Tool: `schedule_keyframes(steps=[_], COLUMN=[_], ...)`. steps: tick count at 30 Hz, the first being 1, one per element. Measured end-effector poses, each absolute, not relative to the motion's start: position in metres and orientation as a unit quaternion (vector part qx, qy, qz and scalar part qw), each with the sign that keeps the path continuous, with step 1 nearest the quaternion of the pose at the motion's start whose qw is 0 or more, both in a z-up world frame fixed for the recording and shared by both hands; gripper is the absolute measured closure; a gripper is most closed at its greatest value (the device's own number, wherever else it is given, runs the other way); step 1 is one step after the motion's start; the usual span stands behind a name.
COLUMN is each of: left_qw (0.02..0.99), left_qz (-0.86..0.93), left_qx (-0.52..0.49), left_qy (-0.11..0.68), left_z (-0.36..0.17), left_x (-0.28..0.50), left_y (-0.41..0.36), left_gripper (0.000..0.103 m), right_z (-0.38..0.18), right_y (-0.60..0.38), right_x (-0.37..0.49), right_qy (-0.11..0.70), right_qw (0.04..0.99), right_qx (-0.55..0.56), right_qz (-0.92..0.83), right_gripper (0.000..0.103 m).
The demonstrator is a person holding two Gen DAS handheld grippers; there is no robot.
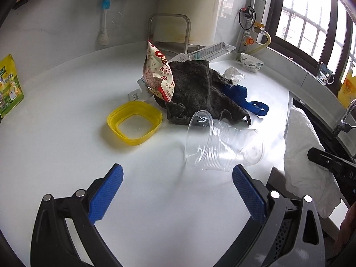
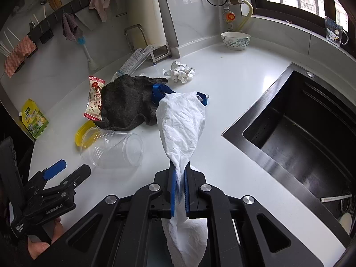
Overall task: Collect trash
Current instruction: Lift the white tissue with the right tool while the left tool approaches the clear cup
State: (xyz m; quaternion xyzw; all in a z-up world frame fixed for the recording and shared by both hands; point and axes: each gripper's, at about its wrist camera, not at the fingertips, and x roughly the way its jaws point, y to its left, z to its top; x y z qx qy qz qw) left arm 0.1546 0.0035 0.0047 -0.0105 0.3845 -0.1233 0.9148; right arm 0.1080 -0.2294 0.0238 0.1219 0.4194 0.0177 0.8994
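From the left wrist view, the left tool [image 1: 178, 187] hangs wide open and empty above the white tabletop [image 1: 66, 155], its blue pads spread well apart, with the clear plastic cup [image 1: 222, 142] lying on its side just ahead of the right-hand pad. Beyond the cup sit a yellow lid [image 1: 134, 122], a dark grey rag [image 1: 200, 91], a red-and-white snack wrapper [image 1: 159, 71] leaning against the rag, a crumpled paper ball [image 1: 233, 74] and a blue strap [image 1: 247, 100]. The white plastic bag [image 1: 304, 155] shows only as a pale mass at the right edge. From the right wrist view, the right tool [image 2: 180, 187] is clamped tight on that bag's gathered neck, the bag hanging limp and flat-looking out over the tabletop near the rag. My guess is that the collecting has hardly begun: cup, wrapper, paper ball and lid all lie loose, and nothing visibly bulges in the bag. This view alone shows the black sink [image 2: 300, 133] to the right and how the bag is gripped; the left view alone shows how wide the left tool stands and how close the cup lies to it.
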Motion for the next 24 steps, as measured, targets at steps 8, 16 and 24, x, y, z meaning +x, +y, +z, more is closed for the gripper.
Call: schedule_keyframes(steps=[8, 16, 24], left_qw=[0.905, 0.885, 0.870], left_qz=[-0.150, -0.185, -0.206], left_qx=[-0.006, -0.040, -0.037], left_qy=[0.398, 0.426, 0.447], left_z=[0.000, -0.008, -0.013], left_x=[0.175, 0.194, 0.206], left_y=[-0.009, -0.017, -0.029], left_gripper=[0.006, 0.007, 0.034], right_z=[0.015, 0.005, 0.003], right_y=[-0.235, -0.246, -0.248], right_x=[0.088, 0.078, 0.072], right_qy=[0.427, 0.433, 0.430], right_qw=[0.895, 0.890, 0.891], right_qx=[0.128, 0.140, 0.143], right_qz=[0.014, 0.008, 0.009], right_gripper=[0.097, 0.097, 0.097])
